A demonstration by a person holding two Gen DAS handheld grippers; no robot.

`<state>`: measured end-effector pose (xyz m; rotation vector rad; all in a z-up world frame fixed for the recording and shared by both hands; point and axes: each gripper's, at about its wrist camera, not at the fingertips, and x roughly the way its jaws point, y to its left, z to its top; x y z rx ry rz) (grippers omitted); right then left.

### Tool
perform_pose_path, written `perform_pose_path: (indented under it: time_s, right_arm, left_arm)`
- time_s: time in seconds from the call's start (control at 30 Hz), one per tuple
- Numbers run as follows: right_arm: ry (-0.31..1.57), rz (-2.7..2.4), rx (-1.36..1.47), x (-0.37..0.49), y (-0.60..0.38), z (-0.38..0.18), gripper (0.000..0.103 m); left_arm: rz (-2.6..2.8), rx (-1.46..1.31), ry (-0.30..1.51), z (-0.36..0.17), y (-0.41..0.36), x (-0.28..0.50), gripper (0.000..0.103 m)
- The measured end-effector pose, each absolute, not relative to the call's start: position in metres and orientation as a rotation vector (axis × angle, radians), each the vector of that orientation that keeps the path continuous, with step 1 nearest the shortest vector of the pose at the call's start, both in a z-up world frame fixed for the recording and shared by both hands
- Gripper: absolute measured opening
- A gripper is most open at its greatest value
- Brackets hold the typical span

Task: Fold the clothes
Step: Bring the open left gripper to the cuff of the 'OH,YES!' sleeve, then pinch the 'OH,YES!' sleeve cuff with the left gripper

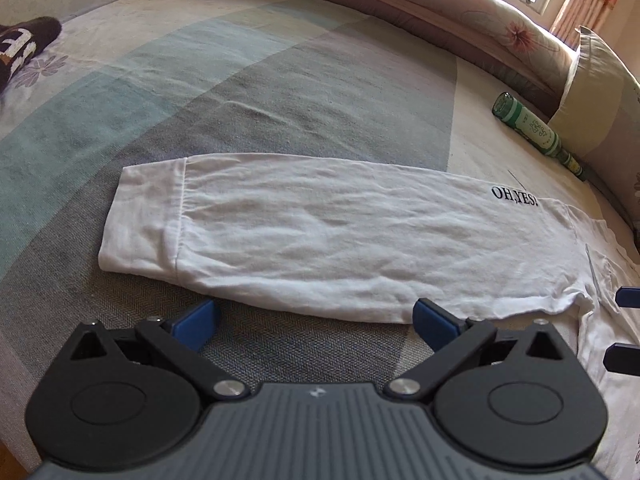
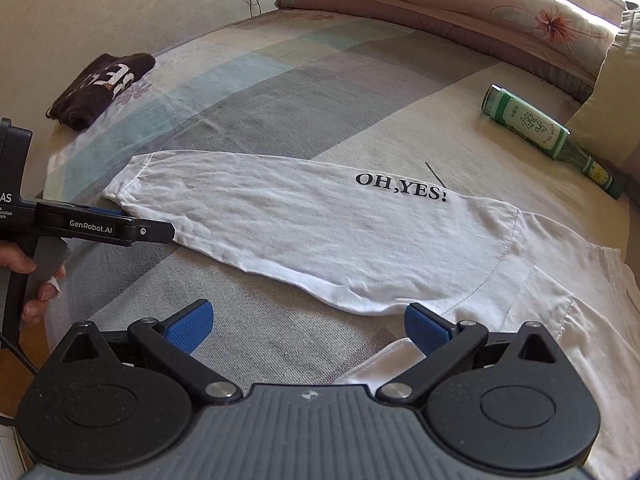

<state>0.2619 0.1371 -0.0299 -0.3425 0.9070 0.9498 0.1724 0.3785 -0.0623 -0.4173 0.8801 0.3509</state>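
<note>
A white T-shirt [image 1: 320, 236] with black "OH,YES!" lettering lies folded into a long strip across the bed; it also shows in the right wrist view [image 2: 320, 232]. My left gripper [image 1: 316, 320] is open and empty, just in front of the strip's near edge. It shows from the side in the right wrist view [image 2: 152, 230], near the strip's left end. My right gripper [image 2: 308, 324] is open and empty, above the shirt's near edge at its right end. Its fingertips [image 1: 624, 356] show at the right edge of the left wrist view.
A green glass bottle [image 2: 548, 136] lies on the patchwork bedsheet [image 2: 280, 92] at the right. A folded dark brown garment [image 2: 100, 84] lies at the far left. A rolled quilt [image 2: 440, 0] and a pillow [image 1: 600, 92] line the far side.
</note>
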Motion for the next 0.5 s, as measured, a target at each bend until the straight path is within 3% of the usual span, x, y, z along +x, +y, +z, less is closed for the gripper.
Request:
perform_pose_path:
  time_s: [0.5]
  right_arm:
    - [0.912, 0.894, -0.304, 0.274, 0.133, -0.031, 0.103]
  left_arm:
    - [0.458, -0.595, 0.768, -0.060, 0.408, 0.179, 0.102]
